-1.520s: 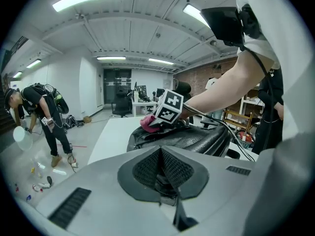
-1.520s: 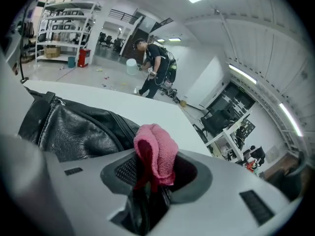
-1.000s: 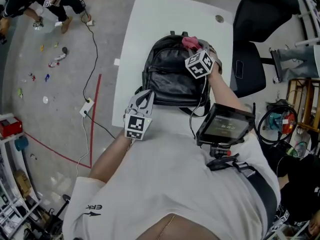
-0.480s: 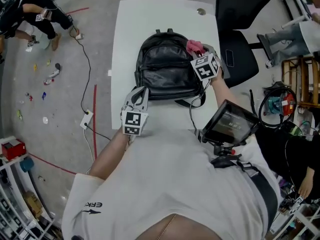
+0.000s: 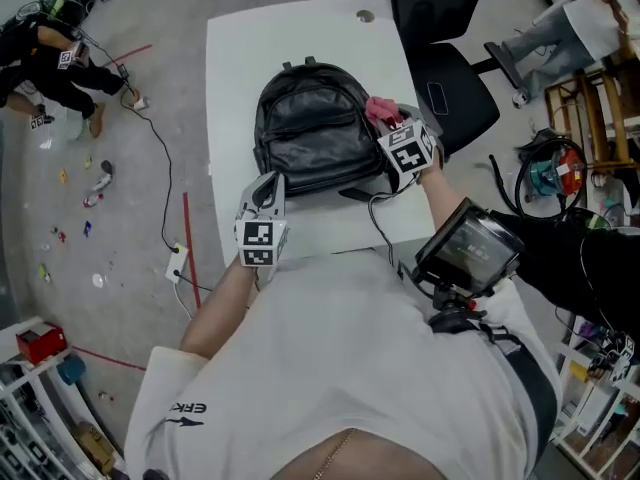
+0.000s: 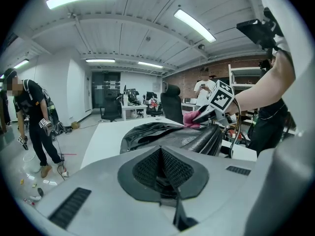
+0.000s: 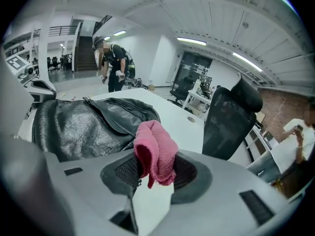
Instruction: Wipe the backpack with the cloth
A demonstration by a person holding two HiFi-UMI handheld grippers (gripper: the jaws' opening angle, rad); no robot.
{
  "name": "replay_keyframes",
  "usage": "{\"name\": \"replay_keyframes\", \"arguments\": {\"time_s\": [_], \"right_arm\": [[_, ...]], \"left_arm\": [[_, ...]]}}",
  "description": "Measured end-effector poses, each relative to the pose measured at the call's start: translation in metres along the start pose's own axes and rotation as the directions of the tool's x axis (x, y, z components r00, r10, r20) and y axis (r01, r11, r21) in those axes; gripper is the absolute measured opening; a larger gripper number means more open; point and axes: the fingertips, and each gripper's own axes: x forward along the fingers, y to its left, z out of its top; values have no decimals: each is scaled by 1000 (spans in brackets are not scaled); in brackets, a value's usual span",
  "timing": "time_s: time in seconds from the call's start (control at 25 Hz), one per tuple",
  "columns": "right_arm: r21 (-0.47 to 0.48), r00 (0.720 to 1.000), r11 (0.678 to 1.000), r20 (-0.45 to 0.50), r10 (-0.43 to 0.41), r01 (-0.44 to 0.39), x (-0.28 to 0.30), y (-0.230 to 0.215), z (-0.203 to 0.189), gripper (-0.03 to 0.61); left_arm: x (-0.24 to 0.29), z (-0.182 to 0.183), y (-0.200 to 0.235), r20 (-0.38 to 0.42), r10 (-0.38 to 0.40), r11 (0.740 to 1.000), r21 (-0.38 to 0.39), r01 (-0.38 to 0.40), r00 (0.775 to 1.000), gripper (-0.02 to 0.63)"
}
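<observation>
1. Table (image 5: 235,68): white, and it carries the backpack. A bare top shows on the far and left sides.
2. Chair (image 5: 440,78): black, standing at the table's right side, just beside the backpack.
3. Backpack (image 5: 305,133): black leather, lying flat near the middle of the table with its top handle away from the person.
4. Left gripper (image 5: 268,183): held at the backpack's near left corner. Its jaws are clenched together with nothing between them.
5. Right gripper (image 5: 392,123): held at the backpack's right edge, towards the far end. Its jaws are grasping the cloth.
6. Cloth (image 7: 156,151): pink and bunched, standing up between the right jaws, against the backpack's right edge.
</observation>
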Motion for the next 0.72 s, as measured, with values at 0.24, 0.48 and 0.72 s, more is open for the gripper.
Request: {"name": "replay_keyframes", "arguments": {"time_s": [0.24, 0.48, 0.72], "right_arm": [[36, 999, 998, -18, 44, -44, -21, 15, -16, 144], [71, 983, 986, -92, 160, -154, -37, 17, -36, 143], [111, 948, 957, -143, 284, -269, -45, 26, -47, 141]], "left_arm": [[-1, 0, -1, 3, -11, 1000, 12, 11, 1000, 3], [13, 2, -9, -7, -28, 999, 23, 28, 1000, 3], [21, -1, -6, -13, -36, 999, 20, 36, 999, 3]]}}
